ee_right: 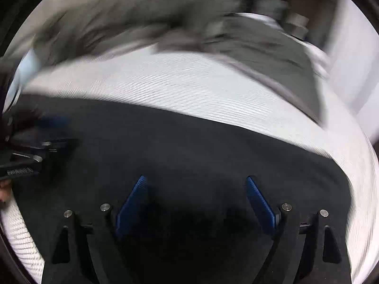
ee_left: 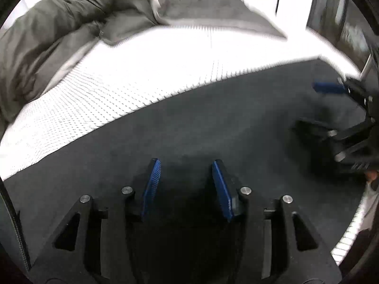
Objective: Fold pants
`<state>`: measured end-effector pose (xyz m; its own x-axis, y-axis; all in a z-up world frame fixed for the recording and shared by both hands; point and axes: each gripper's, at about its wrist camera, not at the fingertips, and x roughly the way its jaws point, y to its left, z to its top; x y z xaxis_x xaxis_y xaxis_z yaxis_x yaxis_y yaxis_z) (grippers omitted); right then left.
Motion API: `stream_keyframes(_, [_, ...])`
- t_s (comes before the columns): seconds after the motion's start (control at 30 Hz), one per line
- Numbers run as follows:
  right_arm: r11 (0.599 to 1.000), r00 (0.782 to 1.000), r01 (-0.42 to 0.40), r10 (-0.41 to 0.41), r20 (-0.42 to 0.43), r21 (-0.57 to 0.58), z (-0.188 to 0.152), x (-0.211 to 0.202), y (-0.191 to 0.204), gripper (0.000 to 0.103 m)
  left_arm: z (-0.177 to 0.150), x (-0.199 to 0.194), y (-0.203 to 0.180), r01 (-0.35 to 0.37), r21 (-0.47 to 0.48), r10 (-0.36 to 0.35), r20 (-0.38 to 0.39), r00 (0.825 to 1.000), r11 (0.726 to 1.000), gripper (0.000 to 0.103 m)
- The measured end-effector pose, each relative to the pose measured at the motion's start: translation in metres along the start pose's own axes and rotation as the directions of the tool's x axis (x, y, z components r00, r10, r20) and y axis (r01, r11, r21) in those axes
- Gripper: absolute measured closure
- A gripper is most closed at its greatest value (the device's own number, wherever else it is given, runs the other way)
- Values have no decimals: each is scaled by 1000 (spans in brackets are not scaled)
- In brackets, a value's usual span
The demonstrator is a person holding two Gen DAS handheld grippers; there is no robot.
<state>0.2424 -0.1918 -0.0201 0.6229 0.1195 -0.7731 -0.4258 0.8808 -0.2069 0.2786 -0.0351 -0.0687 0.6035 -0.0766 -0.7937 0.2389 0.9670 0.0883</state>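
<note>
Pants (ee_left: 189,130), dark and spread flat on the white bed cover (ee_left: 118,82), are seen under the released left gripper (ee_left: 184,165) in the left wrist view. In the right wrist view, the right gripper (ee_right: 196,179) is likewise spread apart over them, nothing held. A fold seems about to start; an edge must be pinched next.

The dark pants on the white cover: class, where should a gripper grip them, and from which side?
Grip the dark pants at their far straight edge, coming flat across the white cover: the cloth lies smooth, offering only edges. Both the left gripper and the right gripper hang open.
</note>
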Motion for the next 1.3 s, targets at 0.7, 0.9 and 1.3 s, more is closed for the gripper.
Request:
stream_keyframes(0.7, [991,991,125,-127,38,54,0,-16,-49,16,12,-23,70,-26,-213,50,109,993,977,56])
stream_keyframes(0.9, [997,996,72,-70,-61,30,8,34,-36,16,18,10,55,-62,-202,65,6,998,977,56])
stream_keyframes(1.3, [954,964,262,-253,-77,144,-56,-50,-110,22,-8,-33,84,-27,-287,49,73,996,957,55])
